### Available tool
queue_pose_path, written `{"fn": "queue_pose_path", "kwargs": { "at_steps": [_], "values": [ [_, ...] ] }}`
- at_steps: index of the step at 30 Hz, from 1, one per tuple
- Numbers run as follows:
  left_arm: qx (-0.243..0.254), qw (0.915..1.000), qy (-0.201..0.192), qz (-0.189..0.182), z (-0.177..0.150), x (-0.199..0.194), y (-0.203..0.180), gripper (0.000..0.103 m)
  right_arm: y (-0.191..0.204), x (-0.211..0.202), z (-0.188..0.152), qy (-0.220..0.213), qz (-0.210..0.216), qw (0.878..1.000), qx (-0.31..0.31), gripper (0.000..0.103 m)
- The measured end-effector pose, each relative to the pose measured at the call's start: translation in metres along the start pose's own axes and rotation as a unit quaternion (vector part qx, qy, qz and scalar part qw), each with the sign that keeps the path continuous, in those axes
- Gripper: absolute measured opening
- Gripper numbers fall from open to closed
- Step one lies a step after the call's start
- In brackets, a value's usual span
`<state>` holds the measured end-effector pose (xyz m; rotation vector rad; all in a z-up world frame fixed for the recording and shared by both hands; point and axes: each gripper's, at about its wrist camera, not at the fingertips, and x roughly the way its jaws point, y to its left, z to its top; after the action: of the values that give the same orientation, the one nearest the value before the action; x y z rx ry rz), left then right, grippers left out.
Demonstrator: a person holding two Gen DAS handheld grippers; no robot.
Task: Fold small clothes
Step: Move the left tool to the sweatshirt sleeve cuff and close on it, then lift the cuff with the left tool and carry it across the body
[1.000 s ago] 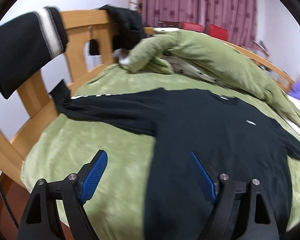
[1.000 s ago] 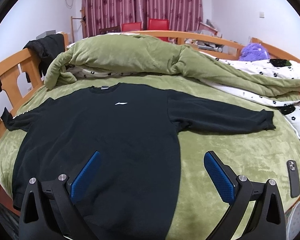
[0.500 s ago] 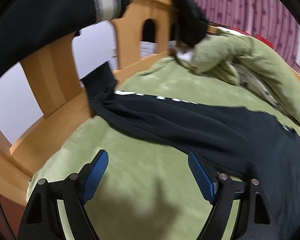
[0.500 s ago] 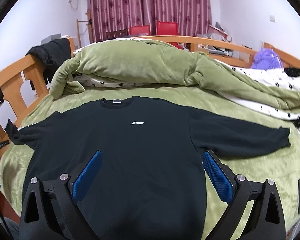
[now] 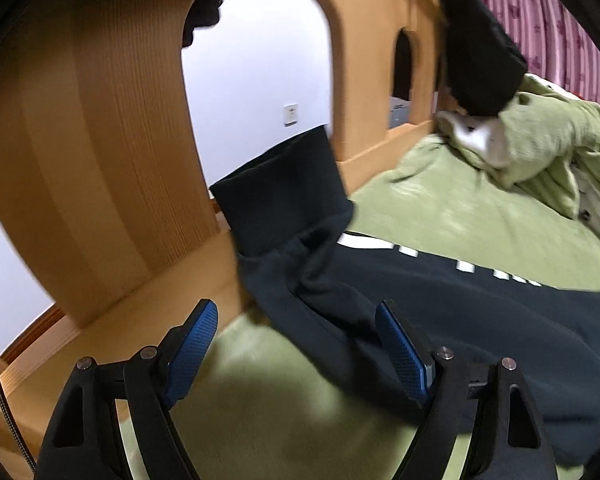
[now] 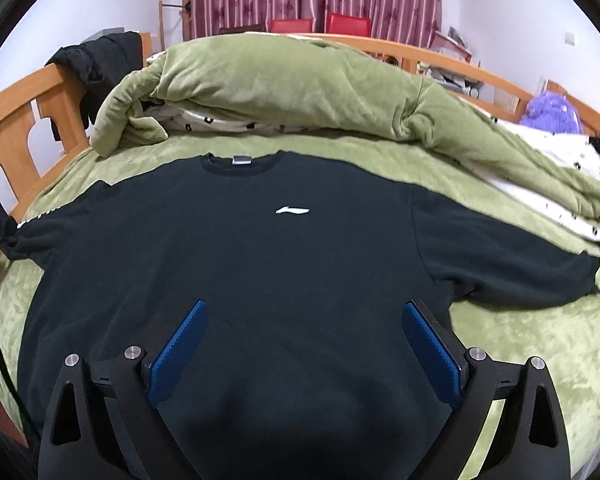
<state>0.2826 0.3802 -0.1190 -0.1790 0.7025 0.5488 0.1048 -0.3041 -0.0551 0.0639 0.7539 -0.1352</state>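
Sweatshirt (image 6: 236, 280), black with a white chest logo, is laid flat and face-up on the green bed cover (image 6: 520, 336), both sleeves spread out to the sides. Its left sleeve cuff (image 5: 280, 196) is propped against the wooden bed frame (image 5: 88, 160). The left gripper (image 5: 296, 348) is held with jaws wide apart just in front of that sleeve; nothing is gripped. The right gripper (image 6: 304, 344) is positioned above the lower body of the sweatshirt, jaws likewise wide and empty. A rolled green quilt (image 6: 284, 92) is seen beyond the collar.
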Motion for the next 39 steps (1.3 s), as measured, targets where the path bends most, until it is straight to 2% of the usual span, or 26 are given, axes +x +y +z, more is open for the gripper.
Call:
{"fn": "queue_pose_path", "kwargs": {
  "at_steps": [3, 8, 14, 18, 21, 28, 35, 39],
  "values": [
    [-0.020, 0.9997, 0.006, -0.010, 0.004, 0.013, 0.003, 0.076, 0.002, 0.006, -0.005, 0.009, 0.013, 1.000, 0.014, 0.096],
    [-0.039, 0.9992, 0.011, 0.002, 0.008, 0.029, 0.006, 0.074, 0.010, 0.015, -0.010, 0.021, 0.015, 0.999, 0.028, 0.096],
    [-0.078, 0.9967, 0.021, -0.006, 0.015, 0.045, 0.014, 0.040, 0.020, 0.013, -0.015, 0.021, 0.014, 1.000, 0.016, 0.095],
    [-0.062, 0.9978, 0.003, -0.024, 0.019, 0.035, 0.007, 0.012, 0.018, 0.009, -0.015, 0.017, 0.019, 1.000, 0.018, 0.095],
    [-0.030, 0.9990, -0.026, -0.019, 0.023, 0.012, -0.011, 0.011, 0.012, 0.006, -0.014, 0.012, 0.019, 0.999, 0.022, 0.095],
    [0.032, 0.9958, -0.058, -0.063, 0.030, -0.048, -0.071, 0.010, -0.005, -0.002, -0.015, -0.004, 0.033, 0.998, 0.049, 0.095],
    [0.072, 0.9870, -0.079, -0.120, 0.036, -0.116, -0.149, 0.010, -0.010, -0.012, -0.015, -0.009, 0.051, 0.998, 0.040, 0.095],
    [0.085, 0.9813, -0.079, -0.154, 0.025, -0.153, -0.191, 0.010, -0.017, -0.014, -0.003, -0.002, 0.056, 0.998, 0.022, 0.095]
  ]
}}
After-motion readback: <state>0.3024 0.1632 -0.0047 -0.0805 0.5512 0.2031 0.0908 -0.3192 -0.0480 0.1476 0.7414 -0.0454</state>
